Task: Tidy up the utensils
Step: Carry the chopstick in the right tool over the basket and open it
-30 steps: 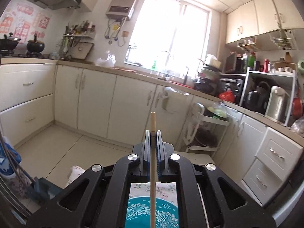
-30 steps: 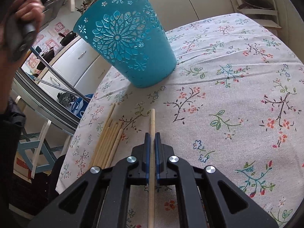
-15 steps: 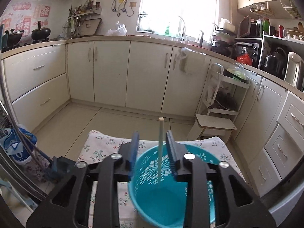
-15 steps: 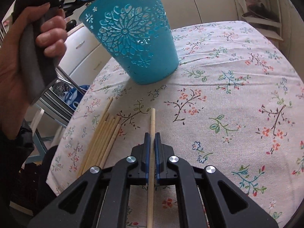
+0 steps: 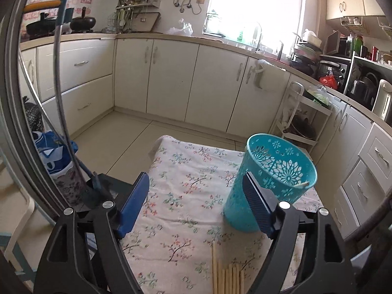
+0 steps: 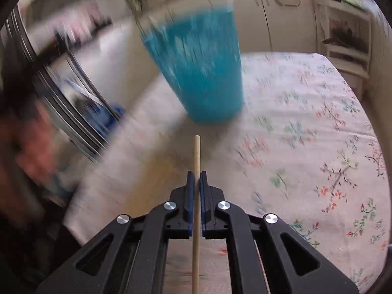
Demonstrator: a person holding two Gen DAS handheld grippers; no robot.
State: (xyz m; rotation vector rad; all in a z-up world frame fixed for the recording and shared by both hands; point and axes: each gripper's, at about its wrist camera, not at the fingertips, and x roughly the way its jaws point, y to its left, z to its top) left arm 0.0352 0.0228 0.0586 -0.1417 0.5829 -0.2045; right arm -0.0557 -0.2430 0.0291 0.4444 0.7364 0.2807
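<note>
A teal openwork cup stands on the floral tablecloth, with a chopstick tip resting at its rim. Several wooden chopsticks lie in a bundle at the cloth's near edge. My left gripper is wide open and empty, above the cloth just left of the cup. My right gripper is shut on one chopstick, held above the cloth and pointing toward the cup, which is motion-blurred in the right wrist view.
Cream kitchen cabinets run along the back wall, with a white trolley right of the table. A metal chair frame and blue bag stand left of the table. The person's hand is blurred at left.
My left gripper opened and dropped its chopstick into the cup, then pulled back and left. My right gripper lifted its chopstick off the cloth and is moving fast.
</note>
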